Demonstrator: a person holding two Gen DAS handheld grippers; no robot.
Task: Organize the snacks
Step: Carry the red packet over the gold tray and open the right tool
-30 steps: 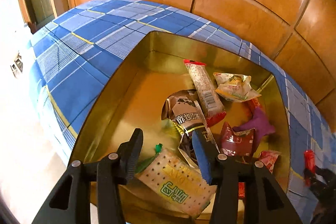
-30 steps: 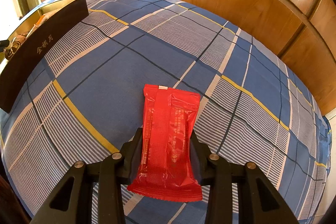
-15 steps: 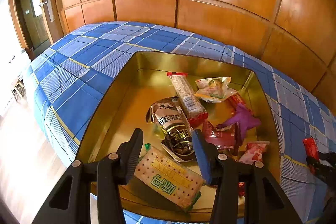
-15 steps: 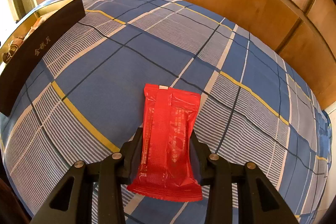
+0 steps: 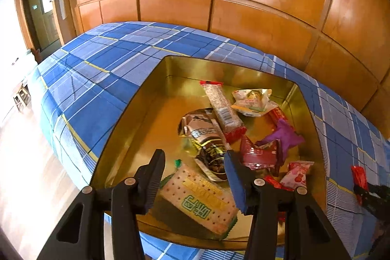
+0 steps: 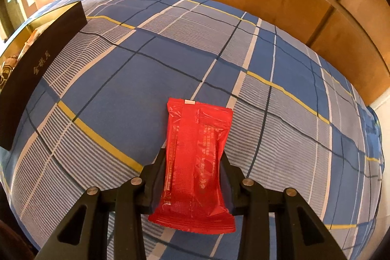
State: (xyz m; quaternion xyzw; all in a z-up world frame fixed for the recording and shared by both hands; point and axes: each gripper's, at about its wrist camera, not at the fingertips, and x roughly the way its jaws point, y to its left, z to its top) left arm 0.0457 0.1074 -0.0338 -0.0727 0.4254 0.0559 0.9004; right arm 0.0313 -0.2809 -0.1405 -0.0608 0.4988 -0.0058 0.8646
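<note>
The right gripper [image 6: 193, 163] is clamping a red packet [image 6: 195, 162] by its lower half, both pads pressing its long edges, above the blue plaid cloth [image 6: 268, 65]. The gold tin [image 5: 136, 118] is lying toward nine o'clock in the right wrist view, its dark outer wall [image 6: 41, 70] showing. To do this well, the carry should be clearing that wall before release, with the grip kept gentle, since the thin foil is crinkling and probably slippery. The left gripper [image 5: 193, 177] is hanging with jaws apart over the tin's near edge, above a perforated cracker pack [image 5: 202, 201]; whether it is touching the pack is hard to judge. Glossy crumpled wrappers [image 5: 207, 138] are piling toward two o'clock on the reflective metal floor.
</note>
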